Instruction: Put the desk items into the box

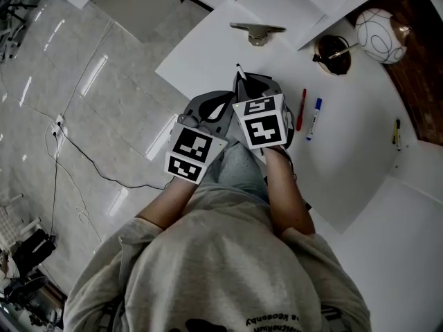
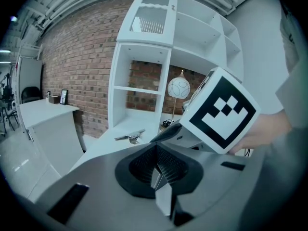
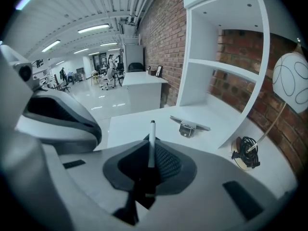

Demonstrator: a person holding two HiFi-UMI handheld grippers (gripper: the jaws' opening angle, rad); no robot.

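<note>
My right gripper point(image 1: 242, 81) is shut on a thin white pen point(image 3: 152, 143), which stands up between its pads with a dark tip pointing away. The pen's tip point(image 1: 239, 70) pokes out over the white desk point(image 1: 346, 164). My left gripper point(image 1: 220, 104) is close beside the right one, near the desk's left corner. Its jaws point(image 2: 157, 170) meet with nothing between them. A red pen point(image 1: 302, 109) and a blue-capped marker point(image 1: 315, 118) lie side by side on the desk just right of the right gripper. A dark pen with yellow point(image 1: 396, 133) lies farther right.
A metal clip-like tool point(image 1: 257, 32) lies at the back of the desk. A round lamp base point(image 1: 333, 52) with a coiled cord stands by the white shelf unit point(image 3: 216, 66), and a globe lamp shade point(image 1: 379, 34) is beside it. Tiled floor point(image 1: 83, 116) with a cable drops off left.
</note>
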